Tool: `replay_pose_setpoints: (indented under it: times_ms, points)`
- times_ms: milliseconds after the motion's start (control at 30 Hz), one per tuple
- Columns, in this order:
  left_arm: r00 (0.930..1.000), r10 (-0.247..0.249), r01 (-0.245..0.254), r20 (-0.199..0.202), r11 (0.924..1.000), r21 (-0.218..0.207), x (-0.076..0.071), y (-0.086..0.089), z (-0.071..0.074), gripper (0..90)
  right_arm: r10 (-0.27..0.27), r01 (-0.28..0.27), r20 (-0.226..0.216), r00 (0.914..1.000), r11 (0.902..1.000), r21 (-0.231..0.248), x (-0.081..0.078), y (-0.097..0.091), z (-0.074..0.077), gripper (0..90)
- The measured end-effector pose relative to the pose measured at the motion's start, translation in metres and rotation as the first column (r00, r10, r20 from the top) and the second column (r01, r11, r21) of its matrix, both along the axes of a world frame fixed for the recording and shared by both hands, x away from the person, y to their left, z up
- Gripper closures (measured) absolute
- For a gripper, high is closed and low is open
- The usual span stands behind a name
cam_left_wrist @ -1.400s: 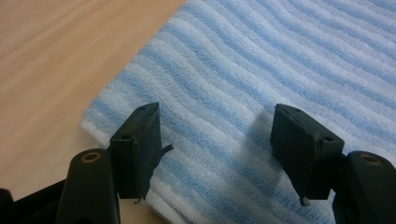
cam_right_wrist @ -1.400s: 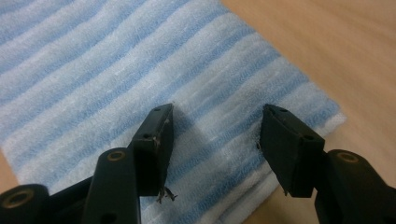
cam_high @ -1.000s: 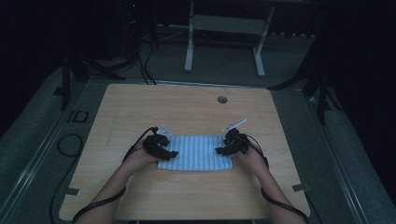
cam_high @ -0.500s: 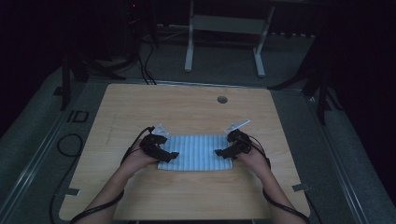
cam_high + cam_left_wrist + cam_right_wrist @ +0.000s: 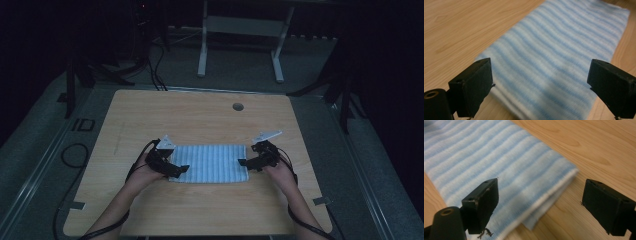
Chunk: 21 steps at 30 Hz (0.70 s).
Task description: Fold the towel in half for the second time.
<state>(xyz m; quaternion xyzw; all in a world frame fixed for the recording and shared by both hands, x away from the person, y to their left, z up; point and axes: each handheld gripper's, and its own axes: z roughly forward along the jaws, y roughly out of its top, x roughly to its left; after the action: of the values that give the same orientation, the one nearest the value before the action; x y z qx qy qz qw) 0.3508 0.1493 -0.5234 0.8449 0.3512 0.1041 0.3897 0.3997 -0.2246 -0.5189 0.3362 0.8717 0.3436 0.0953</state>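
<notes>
A folded blue-and-white striped cloth [image 5: 209, 163] lies flat on the wooden surface [image 5: 200, 115], toward its near edge, its long side running left to right between the two hands. Against the frame a second ago, the cloth rests in the same place while both claws, then set on its two ends, have drawn outward off them.

The left claw [image 5: 176, 170] sits at the cloth's near left corner, its jaws having just been opening and now standing wide apart; in the left gripper view the striped fabric stretches away beneath and between the two black jaws, gripped by neither. The right claw [image 5: 246, 162] sits just off the cloth's right edge, jaws likewise just opened and wide apart; in the right gripper view the folded edge, with its layers showing, lies below the gap, free of both jaws.

Both forearms come in from the near edge, angled inward, hands low over the surface, claws pointing toward each other across the cloth.
</notes>
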Motion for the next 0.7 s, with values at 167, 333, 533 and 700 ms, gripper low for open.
replay_pose_setpoints:
  times_ms: [167,333,533,700]
  points:
    - [0.9992,0.035,-0.035,0.016,0.9994,-0.007,-0.004,0.010,-0.003,6.3,-0.016,0.015,0.020,0.9997,0.9997,0.020,-0.004,-0.015,-0.001,13.5]
    - [0.9988,0.048,-0.048,0.012,0.9989,-0.001,-0.010,0.019,-0.006,6.3,-0.031,0.030,0.035,0.9989,0.9987,0.041,-0.012,-0.033,-0.001,13.3]
    - [0.9976,0.065,-0.064,0.025,0.9979,-0.009,-0.019,0.031,-0.004,6.3,-0.061,0.060,0.028,0.9977,0.9973,0.044,-0.019,-0.053,-0.005,13.3]
    - [0.9946,0.099,-0.098,0.031,0.9951,-0.011,-0.028,0.047,-0.004,6.3,-0.094,0.091,0.037,0.9949,0.9940,0.060,-0.028,-0.070,-0.010,13.0]
